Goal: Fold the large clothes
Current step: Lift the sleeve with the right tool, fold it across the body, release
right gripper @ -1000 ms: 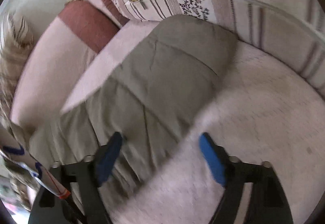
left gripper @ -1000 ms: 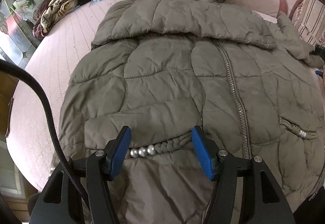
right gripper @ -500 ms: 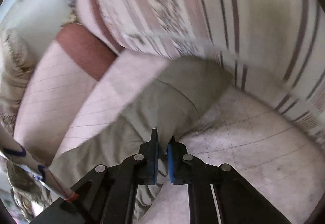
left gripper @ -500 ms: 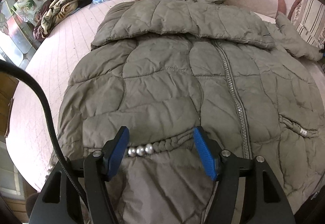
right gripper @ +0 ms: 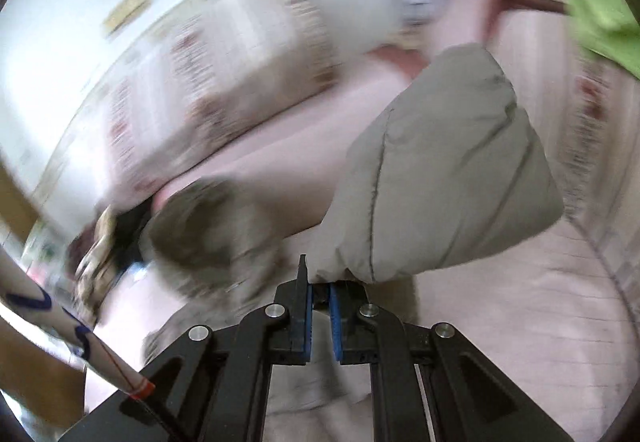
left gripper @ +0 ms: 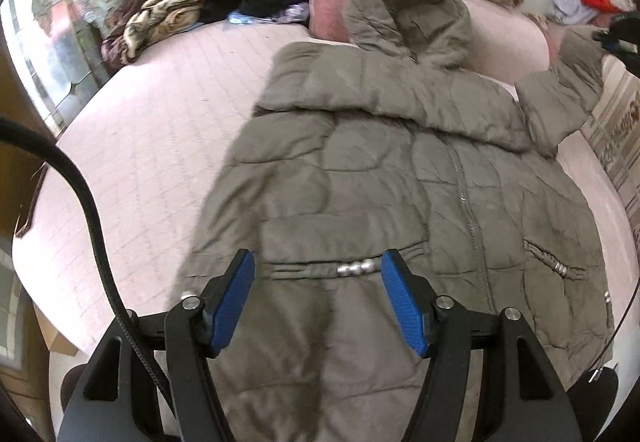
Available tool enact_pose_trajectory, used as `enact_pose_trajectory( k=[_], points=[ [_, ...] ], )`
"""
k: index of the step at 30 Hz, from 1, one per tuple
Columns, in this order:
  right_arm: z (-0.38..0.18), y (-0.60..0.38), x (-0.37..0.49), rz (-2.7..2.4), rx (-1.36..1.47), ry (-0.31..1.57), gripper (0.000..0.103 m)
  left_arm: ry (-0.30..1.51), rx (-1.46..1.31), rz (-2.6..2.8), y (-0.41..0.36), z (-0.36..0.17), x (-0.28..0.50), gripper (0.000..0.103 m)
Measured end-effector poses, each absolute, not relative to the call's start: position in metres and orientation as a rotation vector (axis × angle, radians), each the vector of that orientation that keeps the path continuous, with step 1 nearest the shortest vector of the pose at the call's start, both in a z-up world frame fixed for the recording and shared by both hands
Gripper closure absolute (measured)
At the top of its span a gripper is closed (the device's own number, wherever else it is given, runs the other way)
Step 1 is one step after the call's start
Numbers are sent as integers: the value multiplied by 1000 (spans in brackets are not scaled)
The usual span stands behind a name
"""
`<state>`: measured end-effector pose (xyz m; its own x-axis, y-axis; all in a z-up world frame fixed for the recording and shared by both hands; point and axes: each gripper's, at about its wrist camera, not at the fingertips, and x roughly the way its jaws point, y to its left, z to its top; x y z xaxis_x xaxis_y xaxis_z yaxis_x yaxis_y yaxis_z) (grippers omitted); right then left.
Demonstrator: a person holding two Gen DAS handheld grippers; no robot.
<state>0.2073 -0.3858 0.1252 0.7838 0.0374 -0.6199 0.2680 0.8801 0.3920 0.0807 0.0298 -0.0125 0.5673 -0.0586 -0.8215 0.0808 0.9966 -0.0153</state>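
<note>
On pink bed (left gripper: 160,145), olive quilted hooded coat (left gripper: 360,177) front-up, zipped, sleeve (right gripper: 440,169) lifted

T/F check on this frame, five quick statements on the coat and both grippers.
1. The right gripper is shut on the coat's sleeve. True.
2. The left gripper is clamped on the zipper. False: its fingers are spread open above the coat, straddling a beaded pocket trim; the zipper lies to their right.
3. The coat lies front up on the pink bed. True.
4. The sleeve lies flat on the bed. False: it is lifted off the bed, hanging from the right gripper.
5. The hood is folded down over the chest. False: it rests up against the pillows.
</note>
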Motion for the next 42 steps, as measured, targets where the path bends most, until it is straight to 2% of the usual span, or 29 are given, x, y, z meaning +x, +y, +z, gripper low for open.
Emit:
enact_pose_trajectory(
  k=[5, 14, 15, 17, 19, 22, 24, 28, 34, 42],
  points=[
    [90, -297, 234, 16, 406, 768, 95, 964, -21, -31, 62, -10, 76, 38],
    [-47, -198, 271, 64, 218, 1035, 93, 969, -76, 43, 97, -10, 83, 38],
    [-57, -195, 271, 56, 216, 1045, 91, 966, -76, 47, 98, -9, 84, 38],
    [-63, -191, 270, 56, 213, 1046, 75, 959, -74, 54, 100, -6, 86, 38],
    [-59, -190, 269, 81, 217, 1028, 52, 952, -69, 58, 100, -3, 91, 38],
    [-41, -191, 253, 94, 182, 977, 35, 944, -62, 49, 93, 2, 99, 38],
    [-26, -195, 238, 100, 164, 940, 30, 946, -59, 26, 85, 5, 107, 38],
    [-11, -217, 217, 100, 192, 910, 29, 941, -43, -52, 58, 14, 127, 37],
    [-7, -272, 188, 21, 253, 893, 29, 908, -53, -168, 18, 24, 153, 30],
    [-27, -330, 159, -56, 361, 922, 29, 885, 6, -290, -33, 18, 190, 26]
  ],
)
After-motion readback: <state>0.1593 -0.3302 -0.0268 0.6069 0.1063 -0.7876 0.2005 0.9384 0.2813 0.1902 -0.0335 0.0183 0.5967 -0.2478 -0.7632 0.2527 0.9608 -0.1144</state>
